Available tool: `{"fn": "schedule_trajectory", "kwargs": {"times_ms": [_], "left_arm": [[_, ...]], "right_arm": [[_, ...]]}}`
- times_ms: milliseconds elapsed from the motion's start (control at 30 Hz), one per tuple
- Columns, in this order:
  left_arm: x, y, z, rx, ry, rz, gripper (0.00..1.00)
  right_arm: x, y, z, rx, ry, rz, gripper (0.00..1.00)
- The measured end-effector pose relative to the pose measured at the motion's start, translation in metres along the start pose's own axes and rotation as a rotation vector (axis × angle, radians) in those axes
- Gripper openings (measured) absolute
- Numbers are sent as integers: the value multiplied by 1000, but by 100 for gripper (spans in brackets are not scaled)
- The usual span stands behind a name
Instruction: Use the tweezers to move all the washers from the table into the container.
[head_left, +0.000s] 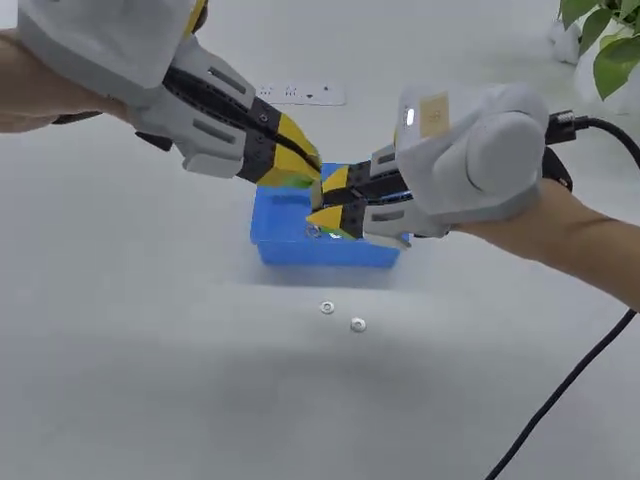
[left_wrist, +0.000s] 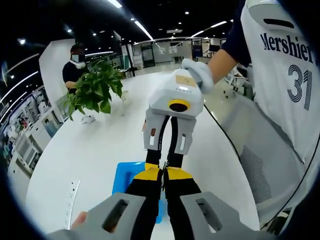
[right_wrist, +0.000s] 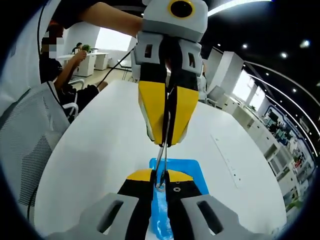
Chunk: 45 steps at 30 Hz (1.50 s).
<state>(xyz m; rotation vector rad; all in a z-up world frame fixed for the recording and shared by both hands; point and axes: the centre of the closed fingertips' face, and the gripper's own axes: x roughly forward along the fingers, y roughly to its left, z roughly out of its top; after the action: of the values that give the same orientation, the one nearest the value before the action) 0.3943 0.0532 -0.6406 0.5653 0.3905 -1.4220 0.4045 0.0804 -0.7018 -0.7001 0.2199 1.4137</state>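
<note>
Left tongs (head_left: 311, 173) and right tongs (head_left: 322, 204) both clench the tweezers (right_wrist: 160, 159) over the blue container (head_left: 285, 228), partly blocking it; two washers (head_left: 327, 307) lie on the bench (head_left: 150, 350) nearby.

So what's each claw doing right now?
Left gripper: shut on the tweezers.
Right gripper: jaws close around the tweezers' tips; whether it grips cannot be told.

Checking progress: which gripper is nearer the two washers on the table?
Right. Right gripper hangs over the container's front, just behind the washers; left gripper, holding tweezers, over its back edge.
</note>
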Motion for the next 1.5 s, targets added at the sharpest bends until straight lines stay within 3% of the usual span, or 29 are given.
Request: {"fn": "schedule_trajectory", "kwargs": {"times_ms": [367,467,500,633,700,833,1100,1500], "left_arm": [[34,39,-31,-20,10,-5,6],[41,40,-39,-31,20,-8,6],[44,39,-36,-30,25,-8,6],[51,41,-49,-60,35,-17,6],[52,37,-48,-66,33,-17,6],[56,39,-51,-75,30,-14,6],[56,39,-51,-62,30,-13,6],[41,35,-32,-21,13,11,6]], "right_arm": [[20,-26,-40,49,29,-10,10],[27,-28,-50,69,36,-4,10],[31,-28,-53,73,39,1,10],[38,-25,-63,80,51,18,10],[40,-25,-67,89,51,22,10],[43,-26,-74,103,54,18,10],[38,-23,-70,81,63,11,11],[29,-28,-58,71,46,-15,13]]}}
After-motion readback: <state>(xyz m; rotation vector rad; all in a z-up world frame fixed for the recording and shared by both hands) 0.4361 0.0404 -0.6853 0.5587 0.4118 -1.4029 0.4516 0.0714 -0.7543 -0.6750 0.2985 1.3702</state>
